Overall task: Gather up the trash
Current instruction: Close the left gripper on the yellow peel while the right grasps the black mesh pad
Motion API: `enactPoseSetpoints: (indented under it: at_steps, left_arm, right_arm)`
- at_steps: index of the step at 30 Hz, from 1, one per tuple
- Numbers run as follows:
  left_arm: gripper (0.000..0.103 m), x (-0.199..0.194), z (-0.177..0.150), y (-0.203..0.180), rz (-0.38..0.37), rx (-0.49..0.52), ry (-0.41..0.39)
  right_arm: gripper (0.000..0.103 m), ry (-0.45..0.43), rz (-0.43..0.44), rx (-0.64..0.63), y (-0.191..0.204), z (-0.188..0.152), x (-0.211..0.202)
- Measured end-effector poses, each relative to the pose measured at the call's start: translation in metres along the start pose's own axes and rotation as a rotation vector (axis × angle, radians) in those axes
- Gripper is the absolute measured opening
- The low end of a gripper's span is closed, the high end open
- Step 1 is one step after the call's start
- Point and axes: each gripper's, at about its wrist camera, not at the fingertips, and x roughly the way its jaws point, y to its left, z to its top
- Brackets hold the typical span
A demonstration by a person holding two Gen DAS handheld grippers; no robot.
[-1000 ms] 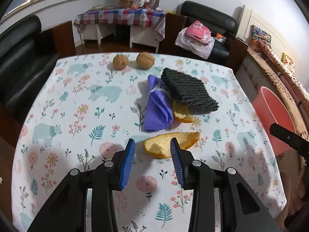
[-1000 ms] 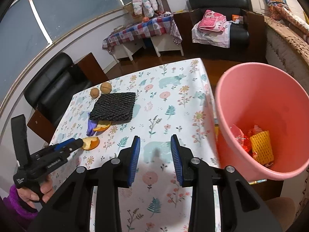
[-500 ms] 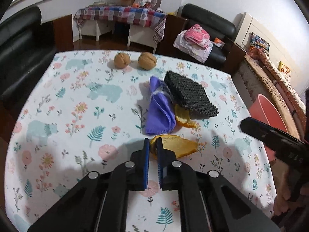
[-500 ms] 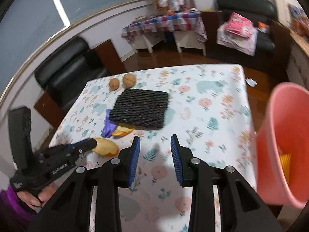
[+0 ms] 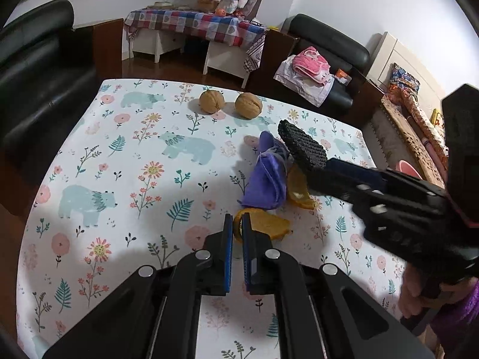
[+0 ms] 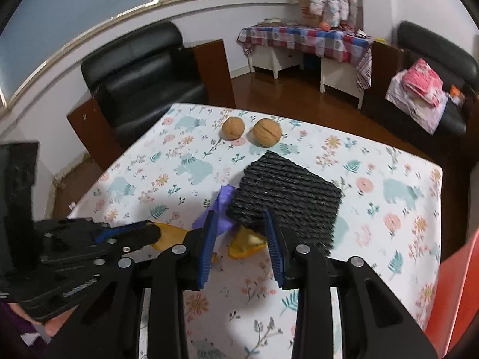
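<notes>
The left gripper (image 5: pixel 236 227) is clamped down on the near orange peel (image 5: pixel 265 224), pinched by its left edge between the blue pads, with the rest of the peel sticking out to the right over the floral tablecloth (image 5: pixel 119 179). From the right wrist view the same peel (image 6: pixel 169 234) is seen poking out of the left gripper's tips (image 6: pixel 149 234).

The right gripper (image 6: pixel 241 239) is spread wide with nothing held, and it's positioned right over the near edge of the black mesh pad (image 6: pixel 287 200). A second orange peel (image 6: pixel 247 240) is seen between its fingers, lying on the cloth partly under the mesh. The purple cloth (image 6: pixel 220 206) is tucked under the left side of the mesh, just beside the left blue pad.

Two walnuts (image 5: pixel 229 104) are parked side by side at the far end of the table, well apart from the pile. A sliver of the pink bin (image 6: pixel 458 293) is visible at the right edge, off the table.
</notes>
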Motion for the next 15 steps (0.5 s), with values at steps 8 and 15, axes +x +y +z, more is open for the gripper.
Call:
enactPoseSetpoints:
  at_steps: [8,15]
  left_arm:
    - [0.005,0.000,0.001,0.006,-0.013,-0.011,0.001]
    - [0.005,-0.004,0.002,0.005,-0.020,-0.009,-0.009]
  right_arm:
    - [0.032,-0.003,-0.067,0.002,-0.008,0.001,0.015]
    - [0.008,-0.061,-0.038,0.123,-0.029,-0.002,-0.008]
